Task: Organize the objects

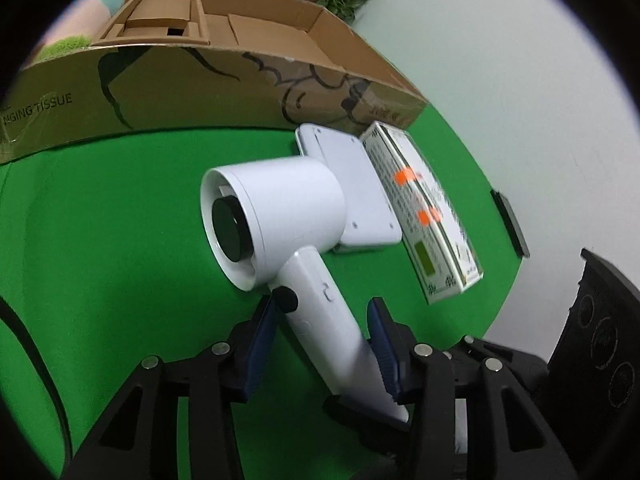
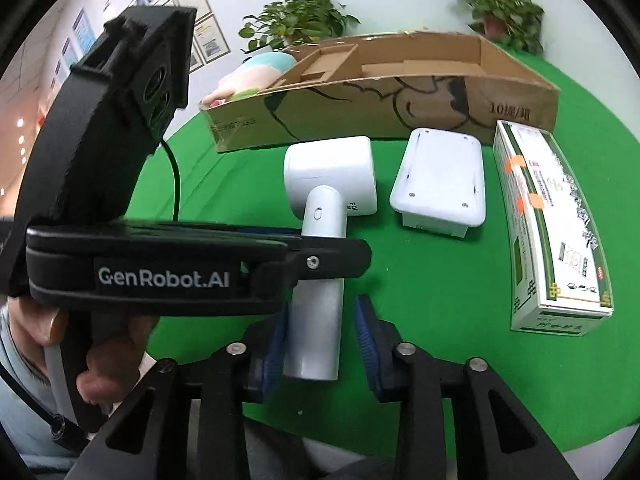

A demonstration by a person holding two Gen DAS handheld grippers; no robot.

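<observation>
Left wrist view: left gripper spread around the handle of a white hair dryer, blue pads flanking it, right pad touching the handle, left pad just beside it; grip not closed tight, so grasp uncertain. Dryer lying on the green mat, barrel pointing left and toward the lens. Just beyond its barrel, a white rectangular device, underside up. Right of that, touching or nearly so, a long white-and-green printed box with orange marks. Farther back, an open cardboard box with cardboard inserts inside. Right wrist view: right gripper parted, handle end of the dryer lying between its blue pads, left pad close against it, right pad apart. Left gripper body crossing over the handle from the left. Beyond, white device right of the barrel, printed box far right, cardboard box behind, potted plants at the wall.
</observation>
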